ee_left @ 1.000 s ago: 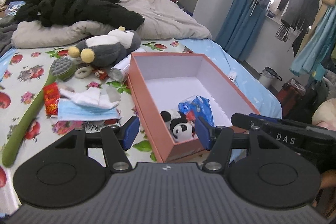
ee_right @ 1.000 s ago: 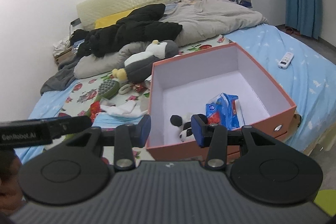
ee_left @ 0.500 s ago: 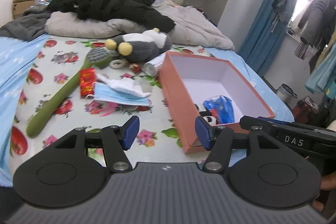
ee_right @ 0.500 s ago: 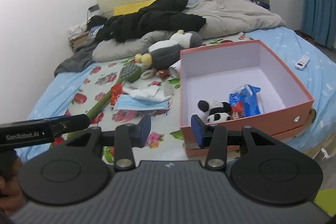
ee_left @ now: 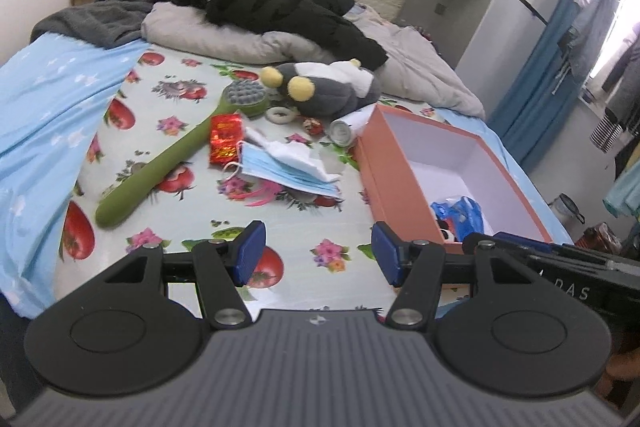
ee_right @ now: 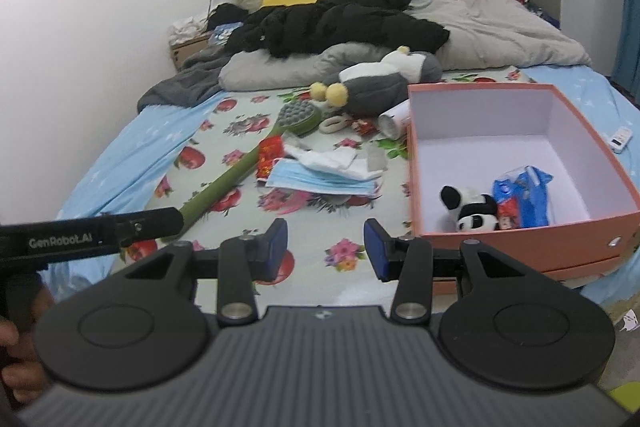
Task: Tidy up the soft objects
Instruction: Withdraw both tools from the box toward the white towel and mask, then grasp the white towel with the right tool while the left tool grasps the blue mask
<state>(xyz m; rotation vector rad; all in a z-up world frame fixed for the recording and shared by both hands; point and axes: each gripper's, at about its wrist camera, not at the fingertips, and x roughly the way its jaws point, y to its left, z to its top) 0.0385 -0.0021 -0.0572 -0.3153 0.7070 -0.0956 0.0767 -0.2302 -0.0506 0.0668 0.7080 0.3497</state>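
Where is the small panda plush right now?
In the right wrist view, the panda plush lies inside the orange box, at its near wall, beside a blue packet.

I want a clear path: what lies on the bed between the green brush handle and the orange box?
In both wrist views, a red packet, a blue face mask and white cloth lie between the green brush and the orange box.

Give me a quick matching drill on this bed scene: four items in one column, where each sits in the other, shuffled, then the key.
1. panda plush
2. face mask
3. penguin plush
4. remote control

A. on the blue sheet, right of the box
B. inside the box
C. on the floral sheet, under white cloth
D. against the grey duvet, behind the brush head

Pairs: 1-B, 2-C, 3-D, 4-A
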